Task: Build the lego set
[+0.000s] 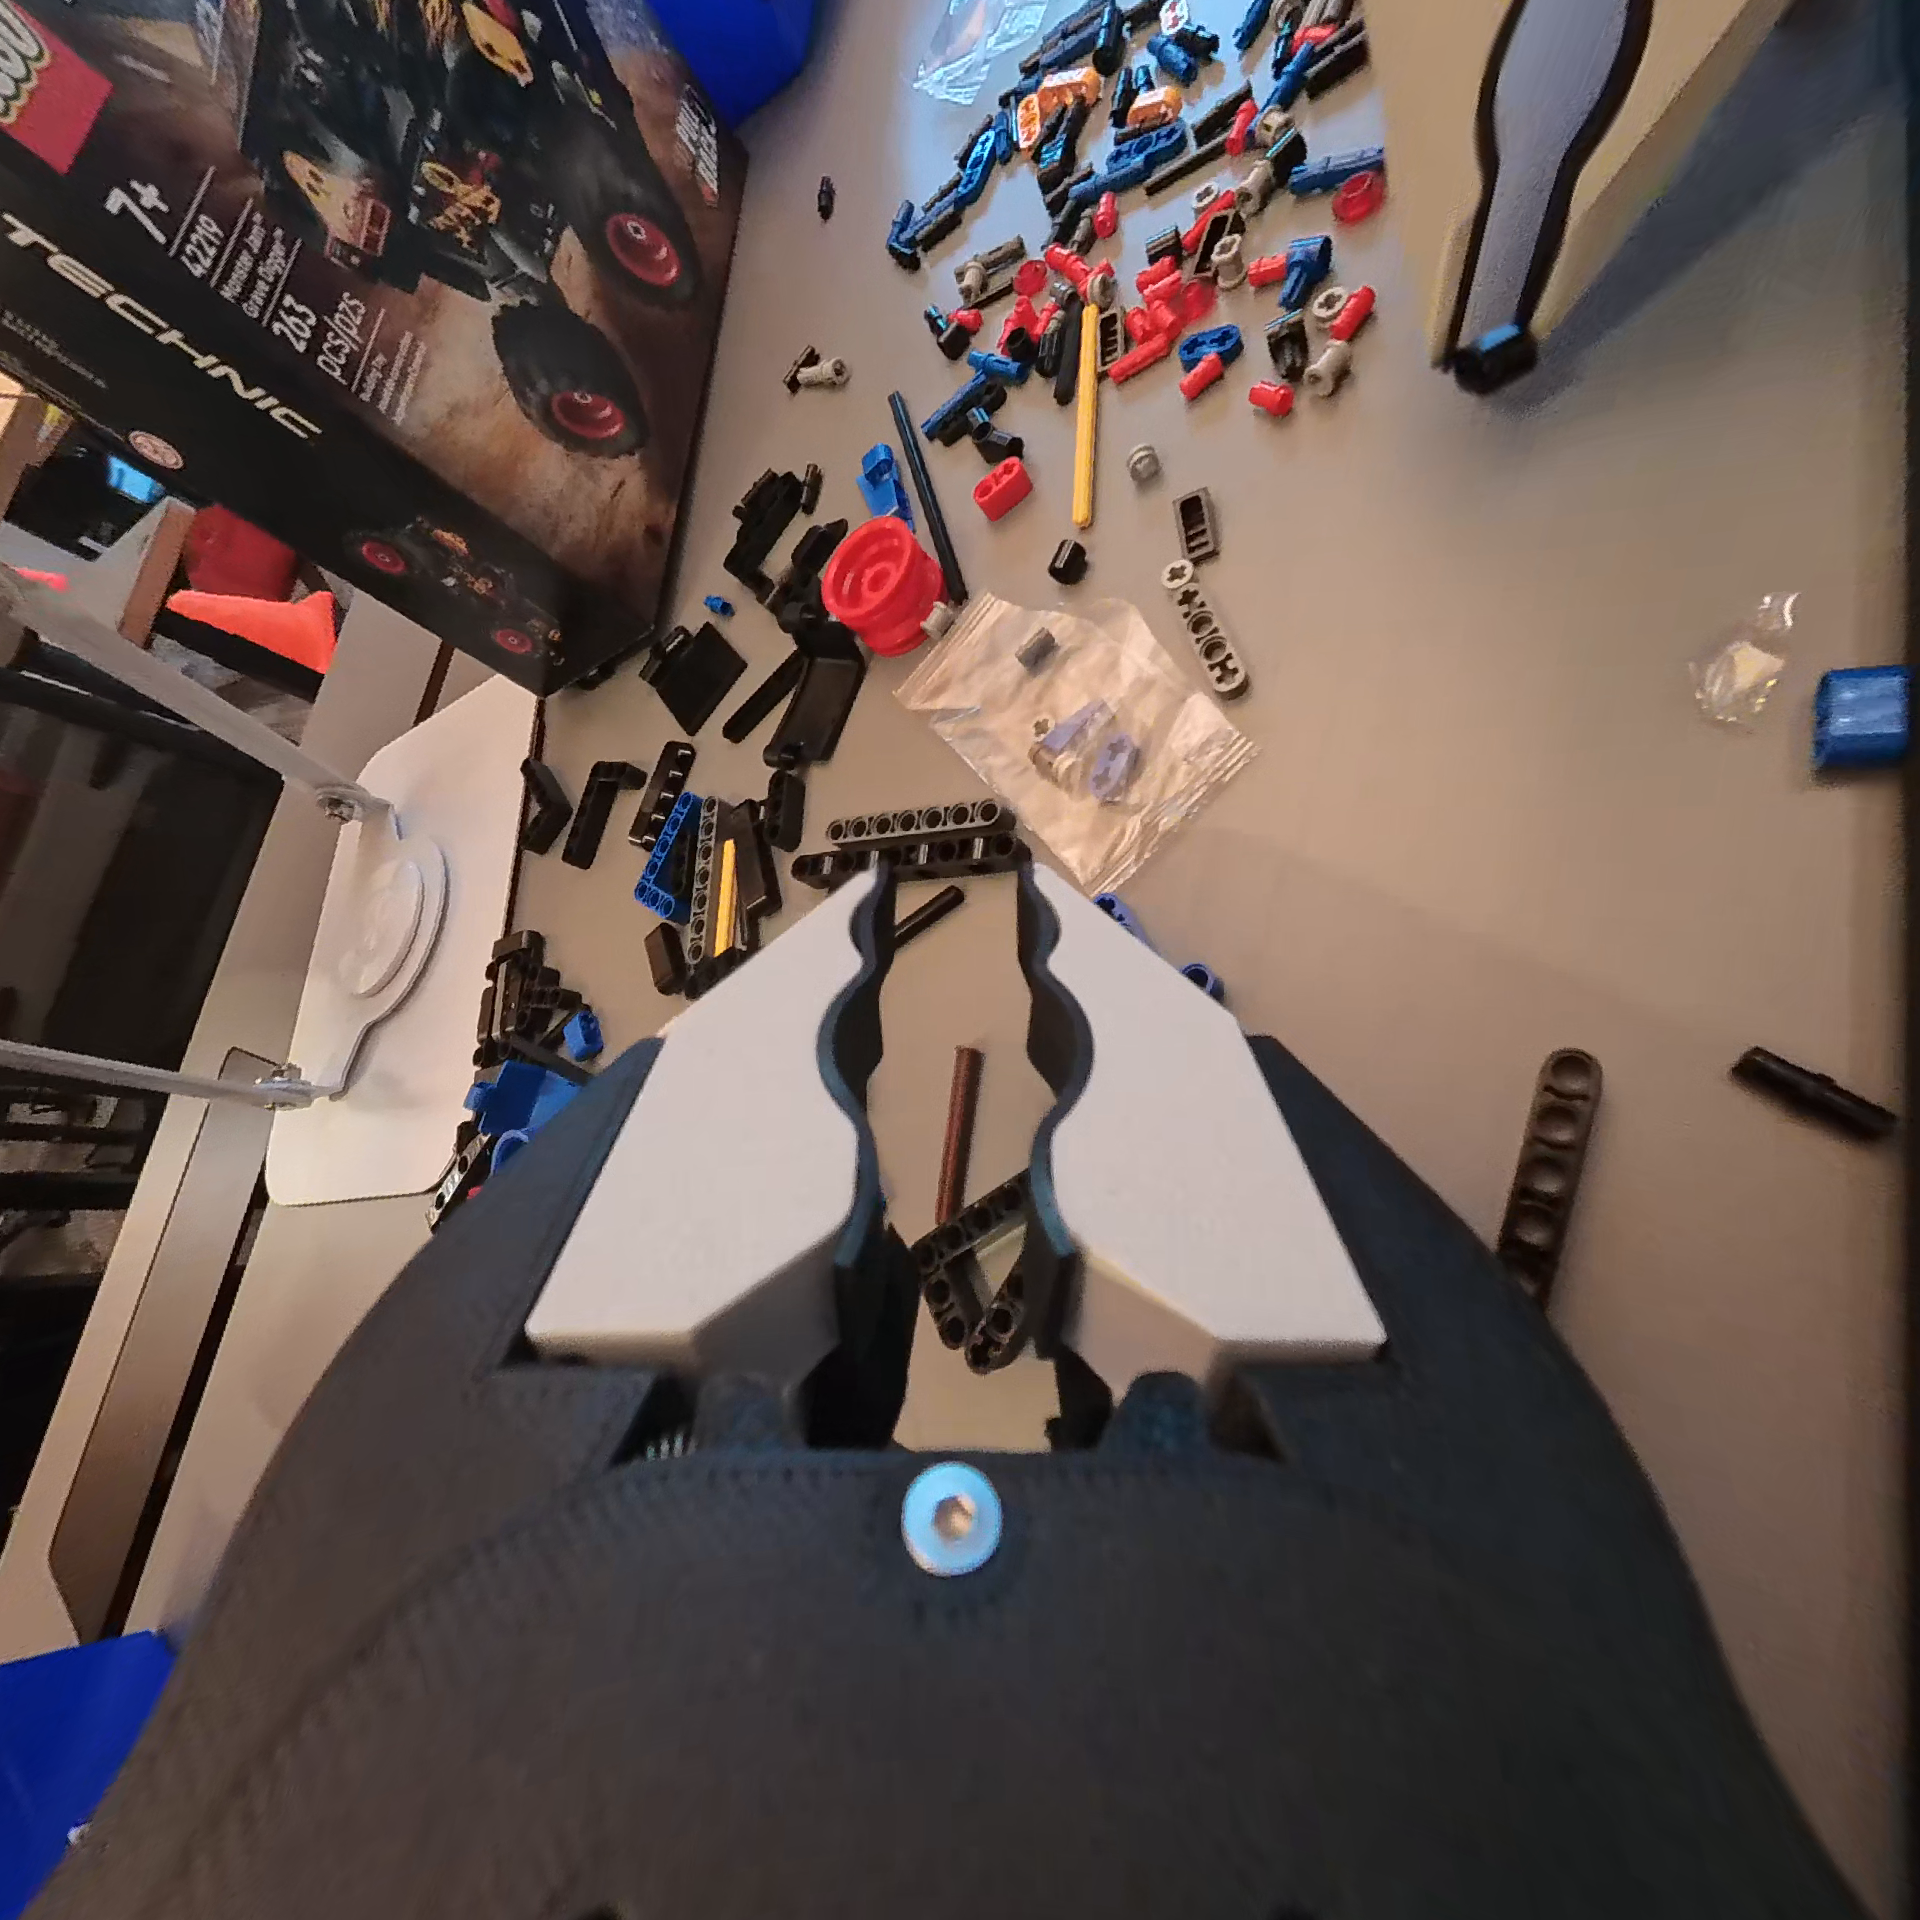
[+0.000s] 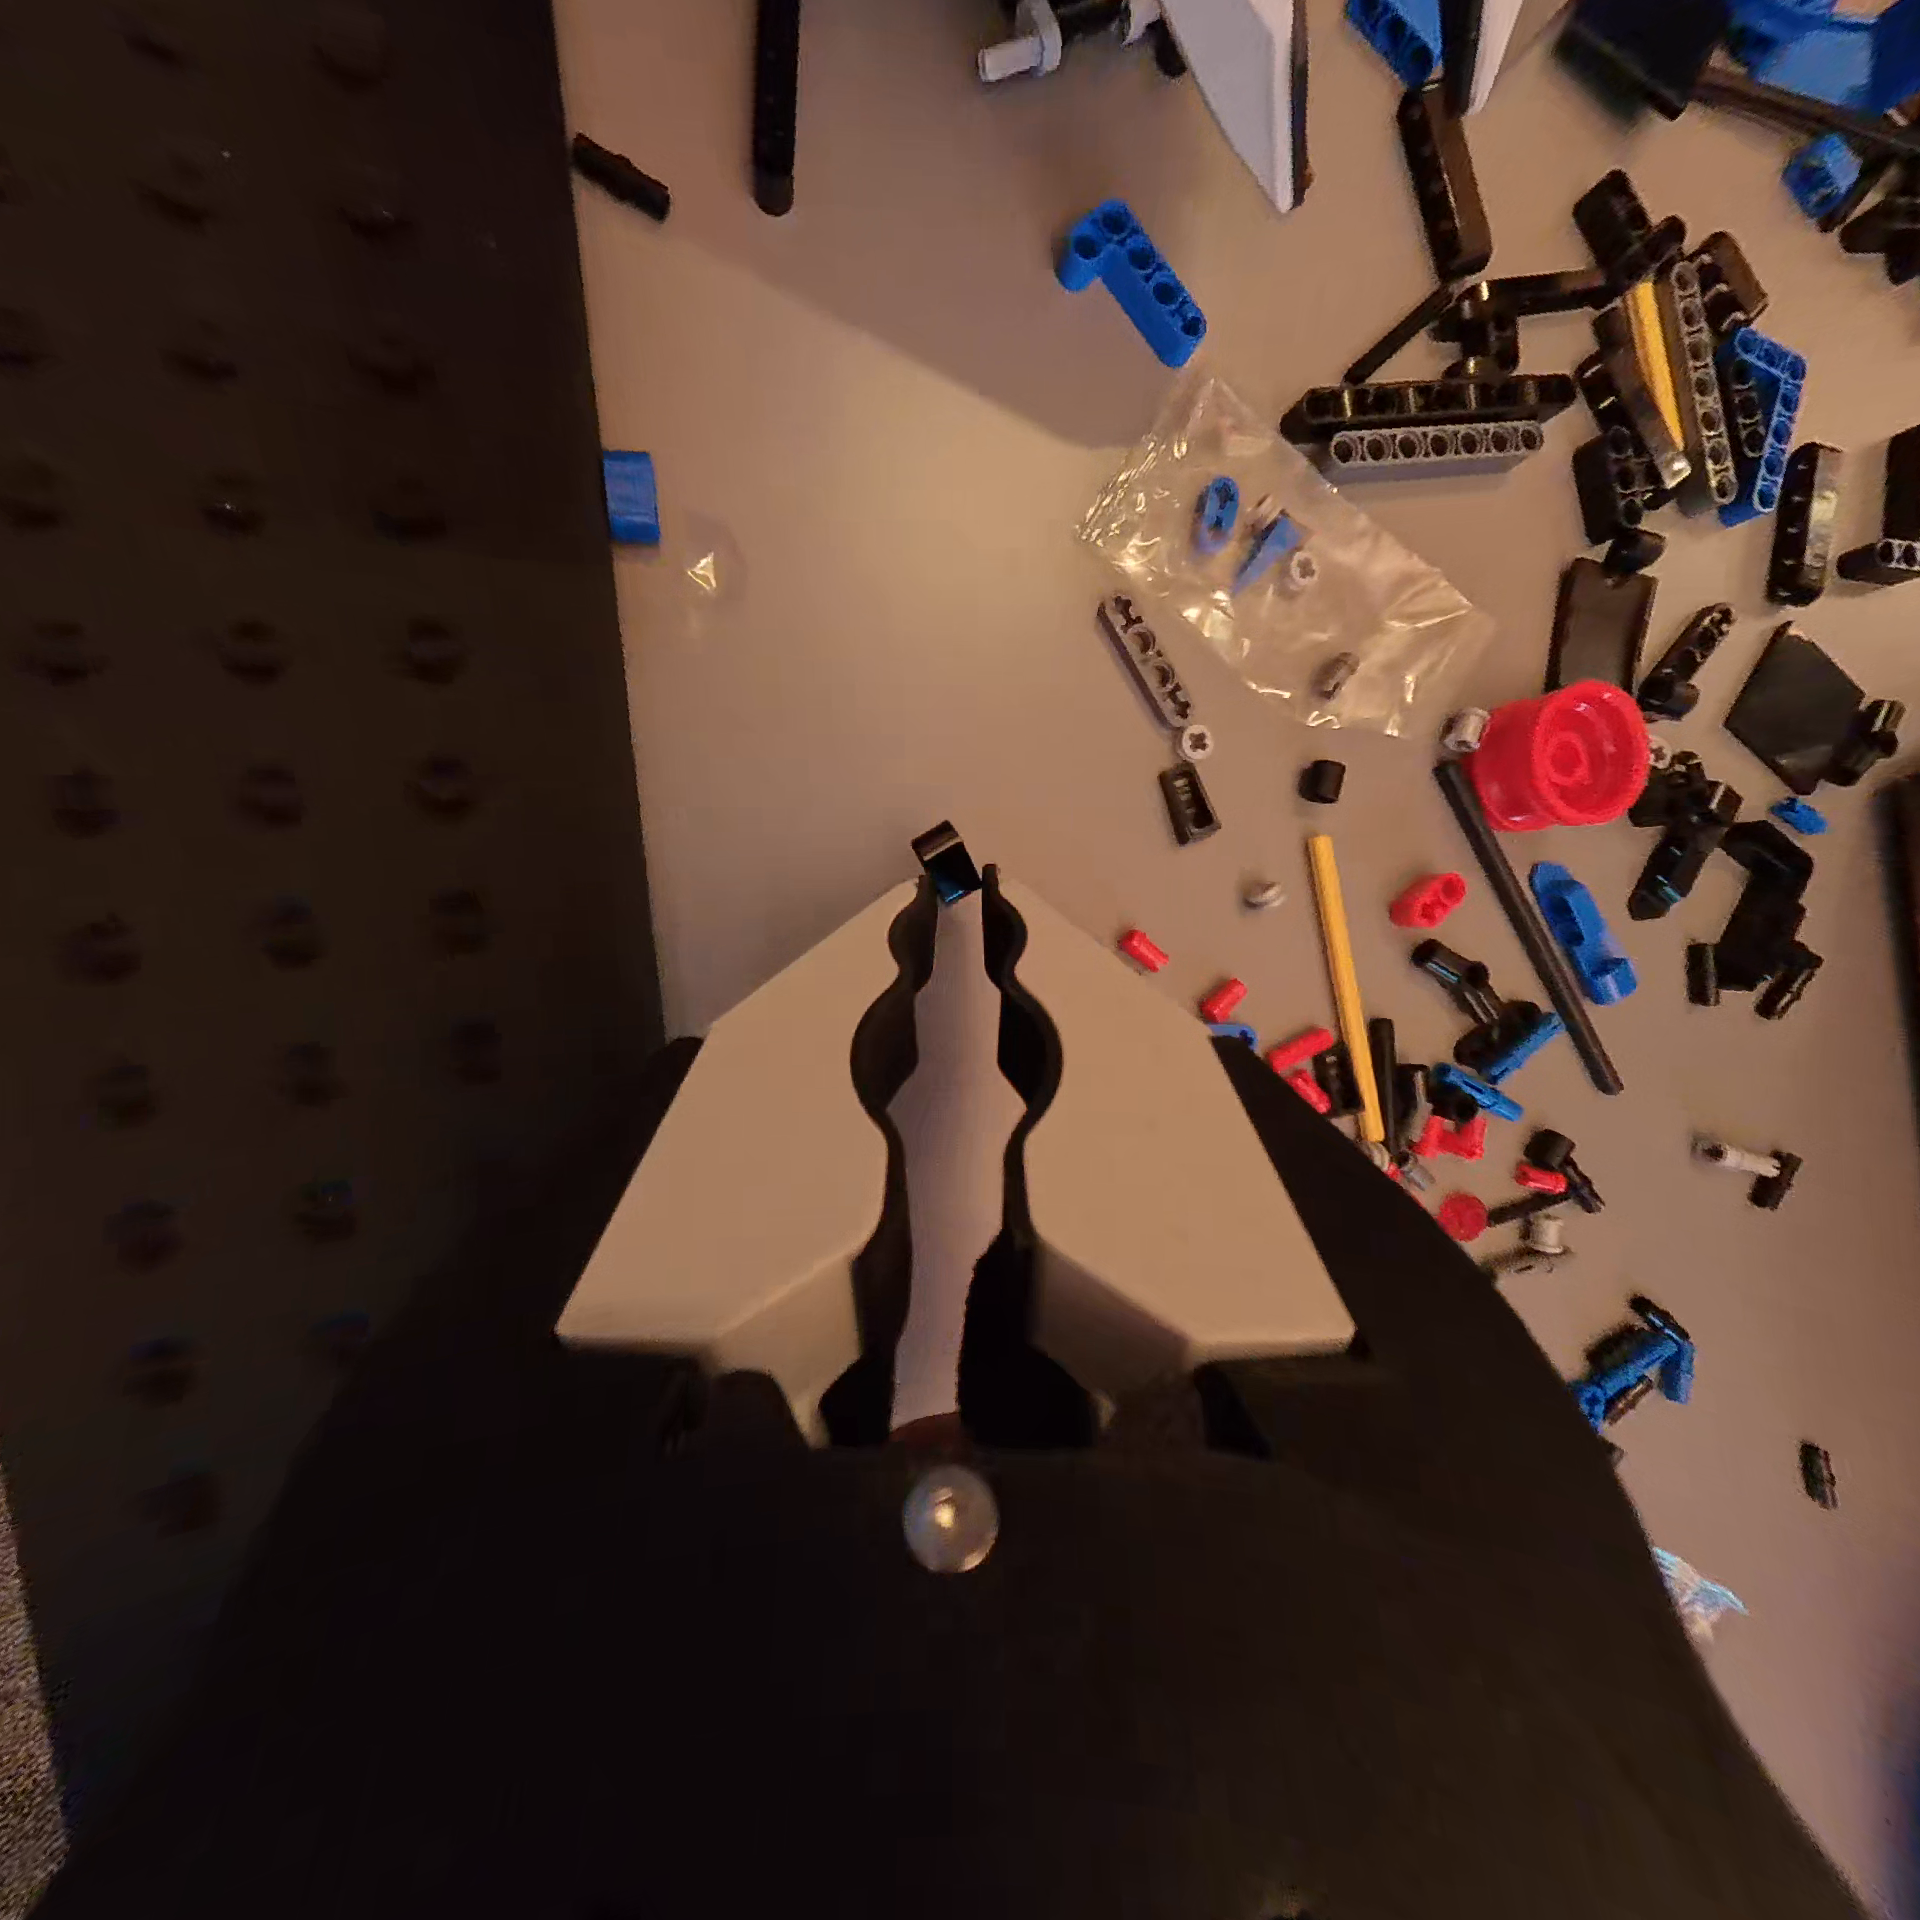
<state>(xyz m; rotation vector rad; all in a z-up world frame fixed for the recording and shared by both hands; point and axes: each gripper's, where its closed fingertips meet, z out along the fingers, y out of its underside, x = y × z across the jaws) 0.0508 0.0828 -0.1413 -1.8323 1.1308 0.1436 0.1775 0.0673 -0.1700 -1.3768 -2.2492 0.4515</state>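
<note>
Between the fingers of the left gripper (image 1: 951,883), nearest its camera, lie a black angled beam (image 1: 971,1283) and a dark brown axle (image 1: 958,1132) on the grey table (image 1: 1455,935). This gripper's jaws stand apart with nothing between them; whether it touches the table cannot be told.

Taking the red wheel (image 1: 881,587) as the landmark: just beyond the left gripper's tips, on the near side of the wheel, lie two long black beams (image 1: 914,847) side by side. A clear plastic bag (image 1: 1081,743) with a few small blue and grey parts lies beside the wheel, touching it at one corner. A yellow axle (image 1: 1085,416) lies past the wheel, at the edge of a scatter of red, blue and black pins (image 1: 1143,208). The set's box (image 1: 343,291) lies to the wheel's left.

In the right wrist view, the right gripper (image 2: 954,883) is nearly closed, pinching a small black piece (image 2: 948,860) at its fingertips, above the table and well apart from the wheel (image 2: 1558,769). A blue L-shaped beam (image 2: 1132,281) lies beyond the bag (image 2: 1278,582) from the wheel. A dark studded surface (image 2: 260,623) borders the table on the side far from the wheel.
</note>
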